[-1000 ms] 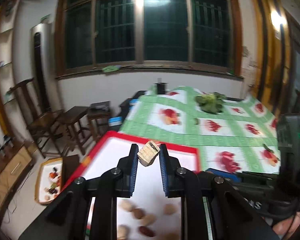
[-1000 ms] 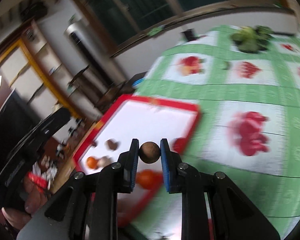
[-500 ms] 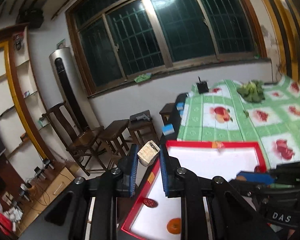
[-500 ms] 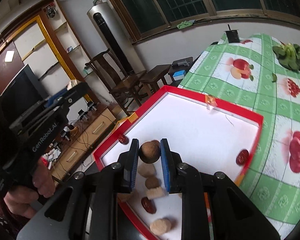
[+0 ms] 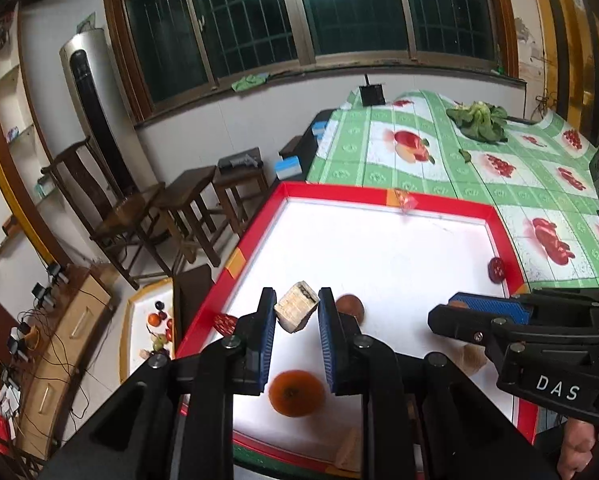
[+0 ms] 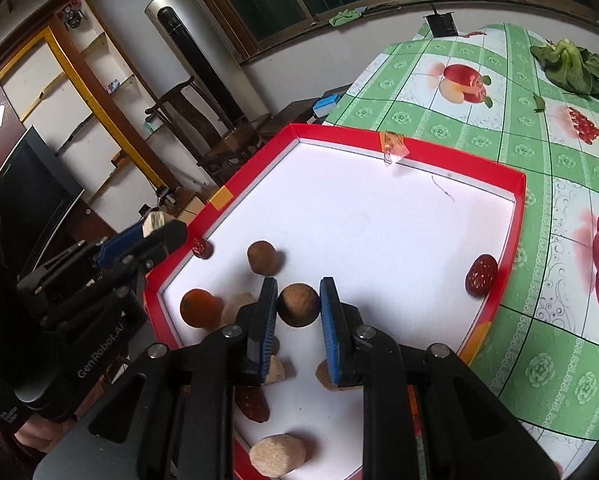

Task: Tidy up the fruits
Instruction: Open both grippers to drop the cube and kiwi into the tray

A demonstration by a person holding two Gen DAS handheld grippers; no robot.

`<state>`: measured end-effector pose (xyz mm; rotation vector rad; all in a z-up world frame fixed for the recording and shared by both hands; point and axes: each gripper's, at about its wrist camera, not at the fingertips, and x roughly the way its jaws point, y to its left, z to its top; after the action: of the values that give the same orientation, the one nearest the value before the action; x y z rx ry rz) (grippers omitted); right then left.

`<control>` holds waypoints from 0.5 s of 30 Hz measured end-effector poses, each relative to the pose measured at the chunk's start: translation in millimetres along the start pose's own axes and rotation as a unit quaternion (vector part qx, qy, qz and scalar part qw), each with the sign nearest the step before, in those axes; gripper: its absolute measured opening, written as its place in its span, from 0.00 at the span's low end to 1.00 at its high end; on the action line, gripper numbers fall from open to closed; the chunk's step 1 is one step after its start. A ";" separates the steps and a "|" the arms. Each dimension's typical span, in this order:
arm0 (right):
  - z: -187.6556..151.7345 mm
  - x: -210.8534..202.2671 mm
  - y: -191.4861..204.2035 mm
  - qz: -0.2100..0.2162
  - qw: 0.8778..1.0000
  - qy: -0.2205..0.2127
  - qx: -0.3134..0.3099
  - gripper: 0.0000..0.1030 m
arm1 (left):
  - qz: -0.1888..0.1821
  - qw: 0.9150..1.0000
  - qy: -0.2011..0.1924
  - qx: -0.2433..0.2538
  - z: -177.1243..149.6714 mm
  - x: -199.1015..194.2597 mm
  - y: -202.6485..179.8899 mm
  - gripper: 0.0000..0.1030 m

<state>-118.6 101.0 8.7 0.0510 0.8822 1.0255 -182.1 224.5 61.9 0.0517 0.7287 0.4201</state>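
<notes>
Fruits lie scattered across the white floor of the red-rimmed tray [image 6: 517, 216], which sits on the near left part of the green fruit-print tablecloth [image 6: 559, 152]. Your left gripper [image 5: 297, 312] is clenched on a pale, cube-shaped chunk [image 5: 296, 312], held above the near left part of the tray; just beyond its right finger a brown round fruit [image 5: 350, 307] rests on the tray floor, and below the jaws lies a blurred orange fruit [image 5: 296, 393]. Your right gripper [image 6: 298, 305] is clamped on a brown ball-like fruit [image 6: 298, 305], pads pressing on both its sides, over the near left part of the tray.

In the right wrist view, a second brown ball [image 6: 262, 257] sits a little farther in, a red date [image 6: 200, 247] lies against the left rim, and another red date [image 6: 481, 275] rests against the right rim, well apart from the rest. Near the left corner an orange-brown fruit [image 6: 198, 307] touches a pale lump [image 6: 237, 307]. Closer to you, partly hidden by the fingers, lie more pale pieces, a dark red date [image 6: 253, 403] and a beige rough lump [image 6: 276, 454] near the near rim.

Leafy greens [image 6: 569, 66] lie far out on the cloth. Your hand [image 5: 577, 450] shows under the right gripper's body in the left wrist view.
</notes>
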 end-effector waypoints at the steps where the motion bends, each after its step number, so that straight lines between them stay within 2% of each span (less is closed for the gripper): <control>1: -0.6 1.0 -0.2 0.000 1.000 0.002 -0.001 0.23 | -0.001 1.000 0.003 0.000 -0.9 1.6 -1.3 0.20; 7: -6.5 5.0 -3.0 -0.021 1.000 0.013 0.003 0.23 | -0.001 1.000 0.019 0.005 -9.1 6.7 -8.0 0.23; 8: -6.4 6.1 -4.3 -0.022 1.000 0.016 0.006 0.23 | 0.001 1.000 0.022 0.005 -10.9 7.0 -8.7 0.28; 9: -6.3 6.9 -5.3 -0.023 0.999 0.021 0.008 0.26 | 0.006 1.000 0.024 0.004 -11.8 7.1 -8.7 0.39; 11: -6.7 5.9 -6.9 -0.026 0.999 0.022 0.012 0.32 | 0.013 1.000 0.019 0.005 -13.1 3.1 -9.4 0.52; 13: -6.8 1.1 -6.5 -0.030 0.999 0.018 0.010 0.50 | 0.021 1.000 0.007 0.003 -12.6 -6.1 -9.9 0.58; 15: -7.1 -7.9 -4.3 -0.044 0.999 0.004 0.003 0.54 | 0.021 1.000 -0.005 -0.001 -10.6 -16.0 -10.1 0.67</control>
<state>-121.9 90.2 7.0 0.0125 0.8875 0.9406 -196.2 208.0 62.2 0.0665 0.7173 0.4607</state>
